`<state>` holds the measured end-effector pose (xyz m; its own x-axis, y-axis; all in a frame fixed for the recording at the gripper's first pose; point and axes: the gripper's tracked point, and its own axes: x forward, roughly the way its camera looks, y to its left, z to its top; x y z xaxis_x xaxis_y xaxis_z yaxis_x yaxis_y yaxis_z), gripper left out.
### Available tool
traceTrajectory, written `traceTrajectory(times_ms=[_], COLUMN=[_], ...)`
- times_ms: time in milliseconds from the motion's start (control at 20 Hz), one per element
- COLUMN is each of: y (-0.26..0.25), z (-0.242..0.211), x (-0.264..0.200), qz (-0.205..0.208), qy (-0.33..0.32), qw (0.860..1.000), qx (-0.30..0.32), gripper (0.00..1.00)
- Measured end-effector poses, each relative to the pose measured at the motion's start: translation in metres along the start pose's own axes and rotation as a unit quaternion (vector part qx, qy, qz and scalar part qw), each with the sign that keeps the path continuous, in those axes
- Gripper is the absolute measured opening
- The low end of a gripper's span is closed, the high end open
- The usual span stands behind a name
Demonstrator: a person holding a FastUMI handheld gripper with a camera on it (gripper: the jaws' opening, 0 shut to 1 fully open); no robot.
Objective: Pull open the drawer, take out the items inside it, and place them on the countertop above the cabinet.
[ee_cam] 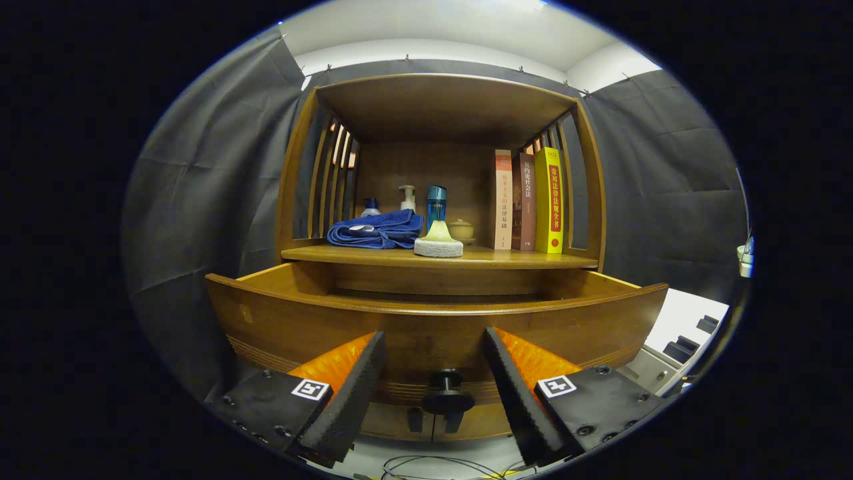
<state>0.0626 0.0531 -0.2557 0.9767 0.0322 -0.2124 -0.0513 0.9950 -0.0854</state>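
The wooden drawer (433, 327) stands pulled out toward me, its curved front panel just ahead of my fingers; I cannot see down into it. Its dark round knob (447, 395) sits low on the front, between my fingertips and free of both. My gripper (434, 352) is open, one finger on each side of the knob, holding nothing. Above the drawer the countertop (533, 259) carries a folded blue towel (378, 230) and a pale sponge-like pad (438, 245) near its front edge.
Behind the towel stand a pump bottle (407, 198), a small dispenser (370, 207), a teal bottle (436, 203) and a small lidded pot (460, 230). Three upright books (530, 200) fill the countertop's right end. Slatted wooden sides and a top board enclose it. Cables (426, 465) lie below.
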Motion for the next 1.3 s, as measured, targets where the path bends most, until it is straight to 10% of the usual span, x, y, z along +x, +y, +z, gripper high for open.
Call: traceTrajectory(times_ms=[1300], y=[-0.001], z=[-0.008], x=[0.119], qz=[-0.001], qy=[0.023], qw=[1.0], qx=[0.002], gripper=[0.98])
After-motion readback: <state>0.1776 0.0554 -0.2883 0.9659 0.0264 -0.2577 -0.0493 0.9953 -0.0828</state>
